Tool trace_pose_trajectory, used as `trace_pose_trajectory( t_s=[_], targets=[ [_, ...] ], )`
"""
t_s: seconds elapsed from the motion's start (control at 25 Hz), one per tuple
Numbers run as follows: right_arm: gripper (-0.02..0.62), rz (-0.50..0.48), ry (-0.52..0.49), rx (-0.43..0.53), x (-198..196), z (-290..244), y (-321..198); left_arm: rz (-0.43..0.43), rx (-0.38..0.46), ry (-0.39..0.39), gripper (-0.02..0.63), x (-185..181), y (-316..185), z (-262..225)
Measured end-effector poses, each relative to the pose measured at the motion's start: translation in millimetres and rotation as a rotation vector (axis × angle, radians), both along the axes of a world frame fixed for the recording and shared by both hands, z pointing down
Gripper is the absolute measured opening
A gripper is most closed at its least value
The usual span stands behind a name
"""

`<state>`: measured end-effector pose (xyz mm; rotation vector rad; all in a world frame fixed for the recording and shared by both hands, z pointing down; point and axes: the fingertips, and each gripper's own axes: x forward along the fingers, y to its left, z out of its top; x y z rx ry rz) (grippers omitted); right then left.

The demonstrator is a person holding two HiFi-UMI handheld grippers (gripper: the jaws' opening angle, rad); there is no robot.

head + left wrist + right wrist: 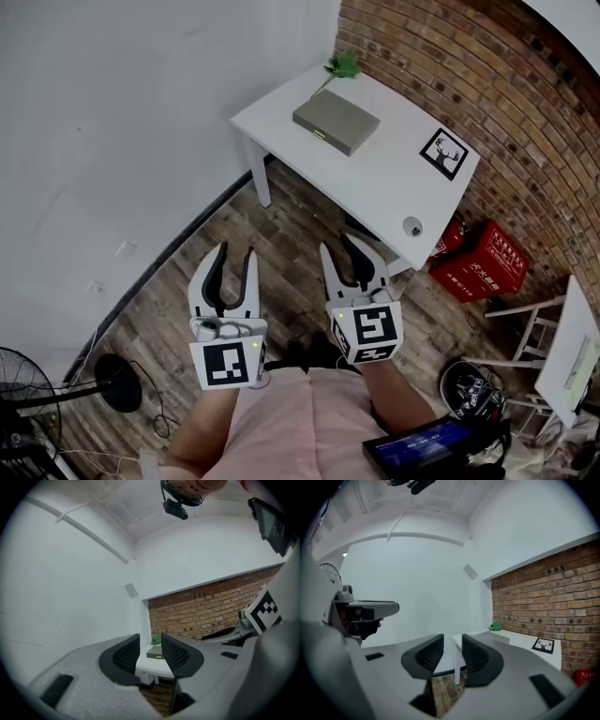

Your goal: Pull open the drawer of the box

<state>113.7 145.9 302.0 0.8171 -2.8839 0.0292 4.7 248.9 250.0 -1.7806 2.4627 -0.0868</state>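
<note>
Lettering on red crate point(480, 262) unreadable (deer picture point(443, 153) near grey box point(336, 121)).

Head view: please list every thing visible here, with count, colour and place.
rectangular table: one, white, beside the red brick wall
flat rectangular box: one, grey, on the table's far half
leafy sprig: one, green, on the table beyond the box
square deer picture: one, black and white, on the table, wall side
small round object: one, grey, near the table's front edge
boxy case: one, red, on the wooden floor by the wall
standing fan: one, black, bottom left
left gripper: one, white and black, open, empty
right gripper: one, white and black, open, empty
</note>
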Motion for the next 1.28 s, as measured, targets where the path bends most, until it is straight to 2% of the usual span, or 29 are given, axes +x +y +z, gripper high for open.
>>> trace_pose_trajectory(
  t_s=[0.28, 0.44, 0.84, 1.12, 1.28],
  targets=[
    [0.124, 0.026, 0.009, -0.040, -15, 19, -32, 0.032, -0.042, 0.019, 0.150, -16, -34, 23],
    [0.124, 0.035, 0.014, -0.060, -40, 30, -61, 0.041, -0.071, 0.006, 0.150, -43, -64, 35],
    [0.124, 0.044, 0.046, -0.108, -115, 52, -176, 0.090, -0.115, 0.039, 0.153, -110, -179, 54],
    [0.123, 0.047, 0.043, -0.103, -153, 46, -250, 0.121, -0.104, 0.030, 0.153, -141, -260, 45],
    [0.120, 0.057, 0.017, -0.088, -168, 34, -279, 0.141, -0.079, 0.016, 0.153, -151, -290, 31]
  ],
)
